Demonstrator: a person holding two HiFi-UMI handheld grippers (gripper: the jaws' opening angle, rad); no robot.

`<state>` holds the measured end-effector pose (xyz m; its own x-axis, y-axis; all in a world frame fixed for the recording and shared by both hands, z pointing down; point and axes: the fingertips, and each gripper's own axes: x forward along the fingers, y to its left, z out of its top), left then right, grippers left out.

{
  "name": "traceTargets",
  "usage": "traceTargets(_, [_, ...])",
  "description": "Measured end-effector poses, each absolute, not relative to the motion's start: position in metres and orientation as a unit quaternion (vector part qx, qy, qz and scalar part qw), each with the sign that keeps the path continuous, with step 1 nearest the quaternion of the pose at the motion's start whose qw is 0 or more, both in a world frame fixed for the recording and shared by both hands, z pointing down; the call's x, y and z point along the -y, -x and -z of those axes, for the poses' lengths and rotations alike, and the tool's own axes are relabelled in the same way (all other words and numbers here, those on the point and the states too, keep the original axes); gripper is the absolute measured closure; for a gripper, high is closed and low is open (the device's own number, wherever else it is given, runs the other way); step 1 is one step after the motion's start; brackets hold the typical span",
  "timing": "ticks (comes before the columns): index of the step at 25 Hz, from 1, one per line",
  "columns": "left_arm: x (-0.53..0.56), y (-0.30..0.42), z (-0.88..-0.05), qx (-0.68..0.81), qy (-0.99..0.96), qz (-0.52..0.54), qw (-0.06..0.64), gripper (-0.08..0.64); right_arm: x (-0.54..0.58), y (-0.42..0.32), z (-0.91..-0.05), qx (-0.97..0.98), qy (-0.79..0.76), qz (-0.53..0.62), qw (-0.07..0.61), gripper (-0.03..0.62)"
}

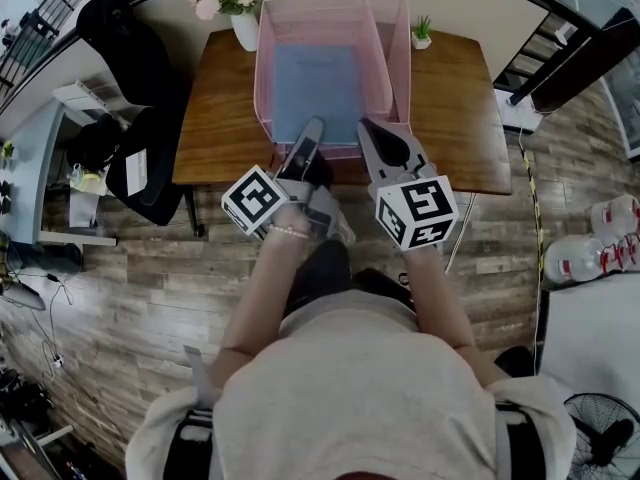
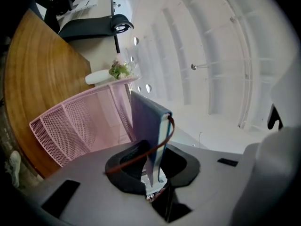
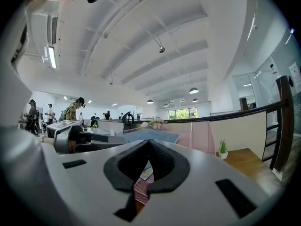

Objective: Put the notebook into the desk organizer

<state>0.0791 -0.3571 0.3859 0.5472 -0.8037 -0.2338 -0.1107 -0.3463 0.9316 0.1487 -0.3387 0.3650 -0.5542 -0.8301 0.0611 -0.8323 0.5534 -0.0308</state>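
A pink mesh desk organizer (image 1: 262, 88) (image 2: 70, 126) (image 3: 202, 138) stands on the wooden table (image 1: 460, 108). The blue notebook (image 1: 318, 93) (image 2: 146, 121) (image 3: 150, 135) hangs over the organizer's inside, a brown elastic band round it. My left gripper (image 1: 313, 128) (image 2: 153, 173) is shut on the notebook's near edge, at the organizer's front rim. My right gripper (image 1: 368, 128) (image 3: 148, 145) sits just to the right of it by the front rim, its jaws together with nothing between them.
A white vase of flowers (image 1: 235, 3) stands at the table's back left and a small potted plant (image 1: 422, 33) at the back right. A black office chair (image 1: 135, 108) is left of the table. Water bottles (image 1: 600, 248) lie on the floor at right.
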Motion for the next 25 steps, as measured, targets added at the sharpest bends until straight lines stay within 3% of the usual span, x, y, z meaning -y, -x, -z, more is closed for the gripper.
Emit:
traceTargets(11, [0.363, -0.076, -0.413, 0.316, -0.714, 0.351, 0.517, 0.479, 0.343, -0.148, -0.372, 0.879, -0.474, -0.037, 0.022, 0.581])
traceTargets(20, [0.362, -0.078, -0.405, 0.311, -0.72, 0.367, 0.501, 0.465, 0.34, -0.145, -0.374, 0.879, -0.475, -0.039, 0.022, 0.581])
traceTargets(25, [0.361, -0.075, -0.413, 0.334, -0.727, 0.338, 0.496, 0.417, 0.337, -0.14, -0.374, 0.882, -0.47, -0.036, 0.023, 0.581])
